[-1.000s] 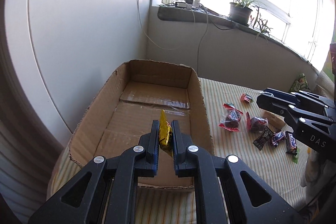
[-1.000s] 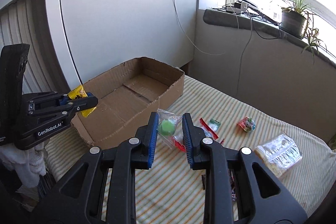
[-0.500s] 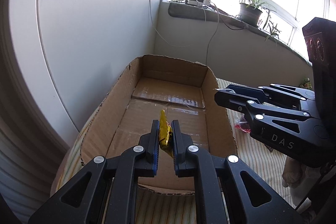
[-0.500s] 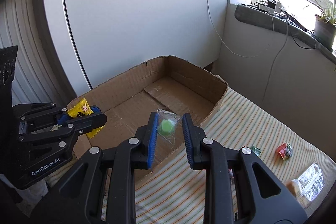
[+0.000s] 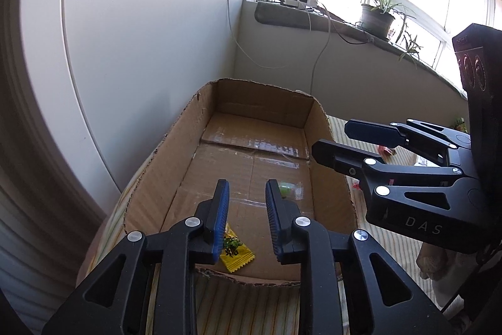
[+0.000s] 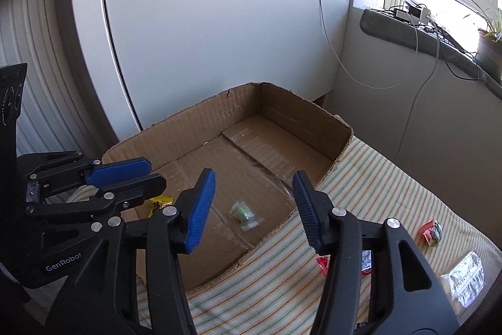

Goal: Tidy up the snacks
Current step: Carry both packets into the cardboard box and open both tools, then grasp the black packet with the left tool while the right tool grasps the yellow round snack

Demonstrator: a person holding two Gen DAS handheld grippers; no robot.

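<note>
An open cardboard box lies on the striped cloth. My left gripper is open above the box's near end. A yellow candy wrapper lies on the box floor below it, and also shows in the right wrist view. My right gripper is open above the box. A clear bag with a green candy lies on the box floor below it; it also shows in the left wrist view. Each gripper appears in the other's view: the right, the left.
Several wrapped snacks lie on the striped cloth right of the box: a red and green one, a clear packet, red wrappers. A white wall panel stands behind the box. A windowsill with a potted plant is at the back.
Both grippers opened over the box. The yellow candy dropped from the left gripper and the green candy bag from the right; both now lie on the box floor.
</note>
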